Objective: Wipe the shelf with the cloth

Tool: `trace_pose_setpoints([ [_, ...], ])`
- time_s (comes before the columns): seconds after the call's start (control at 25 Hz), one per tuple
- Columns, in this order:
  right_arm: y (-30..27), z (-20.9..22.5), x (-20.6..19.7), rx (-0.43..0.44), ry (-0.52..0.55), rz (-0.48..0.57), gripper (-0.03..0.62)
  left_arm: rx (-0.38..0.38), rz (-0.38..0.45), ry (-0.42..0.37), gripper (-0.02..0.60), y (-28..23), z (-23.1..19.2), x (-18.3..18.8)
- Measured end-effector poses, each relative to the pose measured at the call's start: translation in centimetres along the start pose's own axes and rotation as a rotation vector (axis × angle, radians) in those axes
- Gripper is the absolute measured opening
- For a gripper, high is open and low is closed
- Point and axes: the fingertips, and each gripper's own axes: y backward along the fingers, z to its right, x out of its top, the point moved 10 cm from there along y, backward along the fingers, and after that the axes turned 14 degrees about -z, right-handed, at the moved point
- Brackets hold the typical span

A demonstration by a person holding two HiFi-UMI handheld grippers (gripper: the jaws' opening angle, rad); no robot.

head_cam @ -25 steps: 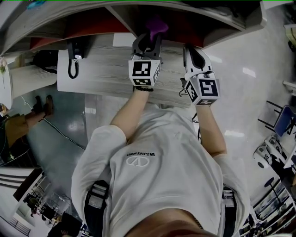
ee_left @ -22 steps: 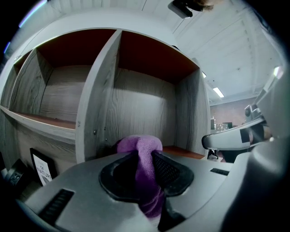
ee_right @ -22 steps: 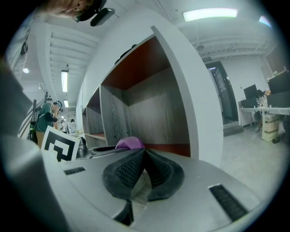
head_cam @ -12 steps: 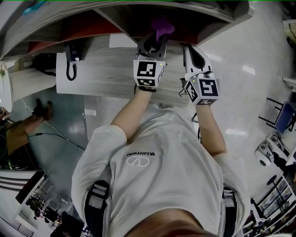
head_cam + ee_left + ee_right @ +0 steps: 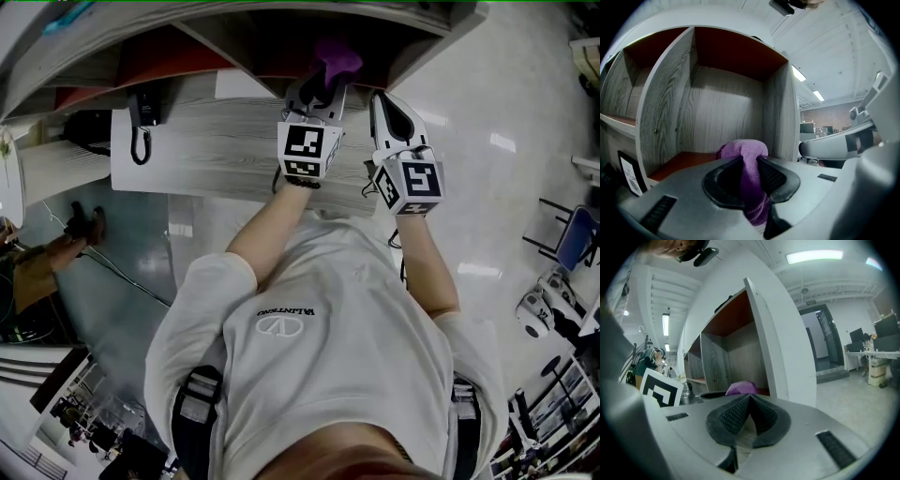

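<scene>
the cloth (image 5: 745,152), purple and bunched, is pinched between the left gripper's (image 5: 317,84) jaws, its top bulging past their tips. it sits at the mouth of the shelf's (image 5: 736,108) rightmost compartment, over the red-brown floor; whether it touches that floor i cannot tell. the right gripper (image 5: 749,405) hangs just beside the left, above the grey wood-grain desk (image 5: 206,141), jaws pressed together with nothing between them.
</scene>
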Motion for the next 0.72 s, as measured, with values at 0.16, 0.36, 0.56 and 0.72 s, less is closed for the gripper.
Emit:
trace_pose_setpoints([
  [0.16, 0.4, 0.6, -0.2, 0.007, 0.002, 0.0, 0.0, -0.007, 0.0, -0.004, 0.078, -0.5, 1.2, 0.0],
  [0.36, 0.7, 1.1, -0.5, 0.007, 0.002, 0.0, 0.0, -0.009, 0.0, -0.006, 0.078, -0.8, 2.1, 0.1],
  [0.56, 1.3, 1.6, -0.5, 0.0, 0.001, 0.003, 0.0, -0.012, -0.001, -0.01, 0.078, -1.0, 3.0, 0.2],
  [0.72, 1.4, 2.1, -0.5, -0.005, 0.0, 0.006, 0.0, -0.019, -0.005, -0.014, 0.078, -1.3, 3.6, 0.2],
])
